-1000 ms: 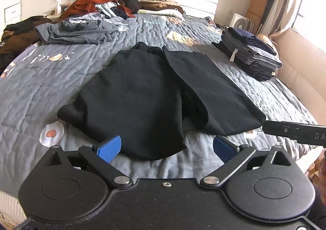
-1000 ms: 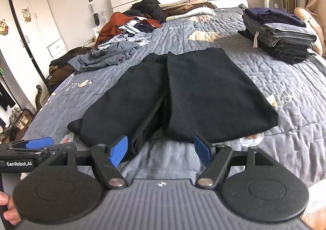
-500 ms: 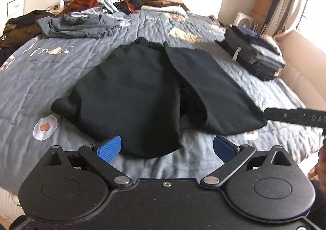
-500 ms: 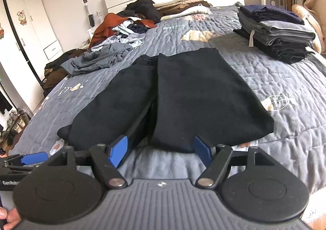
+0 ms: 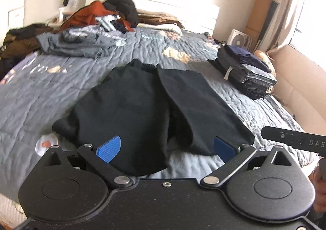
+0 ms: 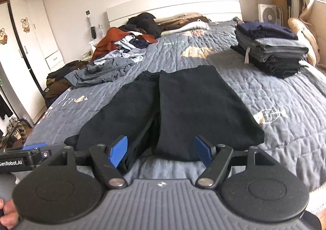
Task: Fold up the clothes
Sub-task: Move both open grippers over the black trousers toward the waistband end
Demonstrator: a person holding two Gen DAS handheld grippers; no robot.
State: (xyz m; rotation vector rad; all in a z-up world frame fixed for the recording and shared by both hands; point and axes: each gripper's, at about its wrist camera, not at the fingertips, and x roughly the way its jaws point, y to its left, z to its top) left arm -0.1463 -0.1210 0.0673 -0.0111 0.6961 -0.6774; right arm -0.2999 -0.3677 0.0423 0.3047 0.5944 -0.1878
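One pair of black trousers (image 5: 142,111) lies flat mid-bed (image 5: 61,91), two legs side by side. One folded stack (image 6: 271,50) sits to its right, one loose heap (image 5: 97,32) far left. Left gripper (image 5: 166,147) and right gripper (image 6: 161,151) hover spread wide, empty, at the hems. Only the right wrist view shows the wardrobe (image 6: 26,46)
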